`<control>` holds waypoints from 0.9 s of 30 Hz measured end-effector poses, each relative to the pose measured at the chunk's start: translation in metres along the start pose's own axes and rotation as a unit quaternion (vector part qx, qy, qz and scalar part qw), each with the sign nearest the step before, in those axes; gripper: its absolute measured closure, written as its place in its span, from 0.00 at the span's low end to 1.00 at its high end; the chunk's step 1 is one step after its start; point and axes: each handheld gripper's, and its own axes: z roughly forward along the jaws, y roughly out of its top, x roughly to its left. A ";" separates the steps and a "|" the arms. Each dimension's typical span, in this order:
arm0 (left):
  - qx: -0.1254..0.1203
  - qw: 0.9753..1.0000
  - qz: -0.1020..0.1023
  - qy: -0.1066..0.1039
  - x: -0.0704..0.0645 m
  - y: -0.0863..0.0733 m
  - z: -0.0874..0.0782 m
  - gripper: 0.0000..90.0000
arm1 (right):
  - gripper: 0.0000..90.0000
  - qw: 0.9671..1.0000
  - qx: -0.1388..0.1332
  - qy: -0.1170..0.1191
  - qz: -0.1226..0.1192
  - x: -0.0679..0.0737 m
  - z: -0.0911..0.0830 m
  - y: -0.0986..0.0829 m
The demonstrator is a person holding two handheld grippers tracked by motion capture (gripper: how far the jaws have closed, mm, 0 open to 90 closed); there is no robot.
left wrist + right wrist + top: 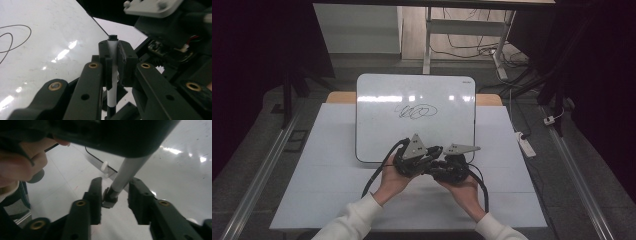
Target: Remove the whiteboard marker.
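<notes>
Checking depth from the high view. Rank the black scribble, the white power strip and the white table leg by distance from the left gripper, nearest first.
1. black scribble on the whiteboard, just beyond the left gripper.
2. white power strip, on the floor off the table's right edge.
3. white table leg, far back, past the whiteboard's top.

White-topped table [337, 190], whiteboard [377, 140] with black scribble [415, 111] lying flat on it

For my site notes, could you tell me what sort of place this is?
Probably a lab or workshop recording station: a whiteboard lies on a covered table, a metal-framed desk stands behind, and cables run to a power strip on the floor.
</notes>
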 end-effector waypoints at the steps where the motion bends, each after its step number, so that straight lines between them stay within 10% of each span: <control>1: 0.000 1.000 0.000 0.000 0.000 0.000 0.000 0.90 | 0.80 1.000 0.003 0.002 0.003 0.000 0.001 0.000; 8: -0.005 1.000 -0.004 -0.004 -0.003 0.000 -0.001 0.88 | 0.86 1.000 0.004 -0.002 0.015 -0.003 0.001 0.000; 13: -0.010 1.000 -0.016 0.002 0.003 -0.003 -0.016 0.59 | 0.86 1.000 -0.008 -0.006 0.012 -0.005 -0.003 0.000; 27: 0.041 0.994 -0.096 0.025 0.039 -0.084 -0.101 0.32 | 0.86 0.996 -0.082 -0.033 -0.023 -0.020 -0.032 0.006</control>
